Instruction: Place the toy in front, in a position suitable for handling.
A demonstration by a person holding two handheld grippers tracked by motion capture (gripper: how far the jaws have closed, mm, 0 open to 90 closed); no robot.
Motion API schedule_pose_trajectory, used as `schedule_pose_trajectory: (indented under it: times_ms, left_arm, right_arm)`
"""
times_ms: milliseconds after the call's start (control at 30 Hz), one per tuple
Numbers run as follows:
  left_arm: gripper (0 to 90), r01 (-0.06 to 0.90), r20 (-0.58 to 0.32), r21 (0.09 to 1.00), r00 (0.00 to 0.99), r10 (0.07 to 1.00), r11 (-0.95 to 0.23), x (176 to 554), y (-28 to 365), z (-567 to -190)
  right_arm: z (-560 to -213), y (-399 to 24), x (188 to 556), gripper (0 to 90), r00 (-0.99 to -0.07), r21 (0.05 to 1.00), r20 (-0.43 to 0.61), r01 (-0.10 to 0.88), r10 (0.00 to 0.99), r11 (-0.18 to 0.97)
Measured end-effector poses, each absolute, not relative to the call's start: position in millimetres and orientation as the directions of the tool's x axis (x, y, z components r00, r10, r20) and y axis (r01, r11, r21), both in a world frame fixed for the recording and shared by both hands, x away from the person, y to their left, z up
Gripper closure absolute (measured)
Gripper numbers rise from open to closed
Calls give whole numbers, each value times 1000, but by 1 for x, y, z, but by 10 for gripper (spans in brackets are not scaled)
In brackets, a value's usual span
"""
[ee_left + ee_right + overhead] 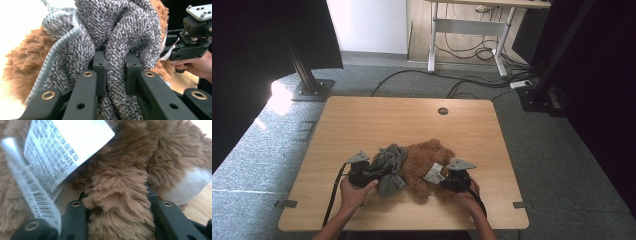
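A brown plush bear [424,165] lies on the wooden table [412,122] near its front edge, with a grey knitted garment [389,162] bunched on its left side. My left gripper [371,174] is shut on a fold of that grey knit [115,62], which is pinched between the two black jaws. My right gripper [443,181] is shut on a furry brown limb of the bear [117,202]. A white care label [62,147] [434,172] hangs from the bear just above the right jaws. The right gripper [172,53] also appears at the right edge of the left gripper view, past the knit.
A round cable hole [442,111] sits near the table's far edge. The far half of the tabletop is bare wood. Beyond it are a black stand base [312,90], floor cables [472,82] and a white desk frame [467,30].
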State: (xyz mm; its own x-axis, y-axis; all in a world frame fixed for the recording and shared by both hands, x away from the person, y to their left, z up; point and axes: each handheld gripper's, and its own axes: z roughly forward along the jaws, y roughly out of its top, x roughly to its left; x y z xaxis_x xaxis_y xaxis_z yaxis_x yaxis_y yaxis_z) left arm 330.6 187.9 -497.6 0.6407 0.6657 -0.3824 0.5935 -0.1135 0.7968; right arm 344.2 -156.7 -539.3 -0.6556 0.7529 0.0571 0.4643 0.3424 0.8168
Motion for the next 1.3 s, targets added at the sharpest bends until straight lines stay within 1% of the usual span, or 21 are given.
schedule_pose_trajectory:
  times_ms: [133, 200, 233, 267, 300, 367, 467, 600, 700, 767, 867, 1000, 1133, 1233, 1300]
  left_arm:
    - [748, 603, -407, 791, 642, 650, -100, 324, 192, -500]
    - [747, 603, -413, 791, 647, 641, -100, 319, 193, -501]
    - [746, 595, -404, 797, 650, 644, -100, 316, 193, -501]
    - [745, 595, -404, 797, 650, 644, -100, 316, 193, -501]
    - [745, 594, -404, 798, 649, 644, -99, 316, 193, -501]
    - [743, 600, -419, 796, 645, 639, -84, 318, 193, -501]
    - [743, 606, -432, 792, 640, 636, -71, 321, 193, -502]
    - [742, 607, -438, 791, 650, 621, -78, 321, 187, -502]
    - [739, 612, -448, 786, 662, 601, -88, 318, 183, -499]
    - [736, 609, -458, 789, 671, 583, -80, 317, 182, -493]
    - [733, 590, -444, 802, 688, 574, -87, 318, 178, -478]
    - [733, 570, -426, 816, 708, 563, -100, 330, 162, -456]
    - [733, 562, -405, 817, 719, 565, -130, 350, 134, -441]
    - [732, 566, -382, 805, 725, 572, -179, 363, 112, -438]
    - [731, 589, -371, 773, 721, 585, -236, 372, 95, -444]
  right_arm:
    - [-531, -159, 329, 581, -706, 808, 60, 450, 706, 381]
    - [-529, -159, 322, 546, -723, 801, 52, 442, 689, 403]
    - [-528, -160, 320, 513, -723, 804, 54, 441, 689, 400]
    - [-528, -160, 320, 513, -723, 804, 54, 441, 689, 400]
    - [-526, -162, 319, 440, -714, 808, 74, 452, 696, 378]
    - [-523, -164, 319, 382, -711, 809, 97, 464, 697, 361]
    - [-518, -166, 320, 335, -706, 815, 106, 465, 700, 345]
    - [-510, -175, 319, 320, -686, 847, 161, 465, 710, 257]
    - [-511, -176, 321, 355, -682, 849, 166, 467, 712, 249]
    - [-518, -172, 323, 471, -689, 844, 164, 469, 706, 261]
    - [-528, -163, 325, 552, -698, 823, 122, 469, 706, 322]
    - [-535, -148, 325, 568, -711, 809, 70, 451, 699, 377]
    - [-536, -144, 327, 571, -703, 810, 56, 447, 709, 380]
    - [-538, -147, 328, 570, -697, 813, 67, 453, 714, 366]
    - [-539, -149, 329, 568, -690, 814, 72, 458, 720, 358]
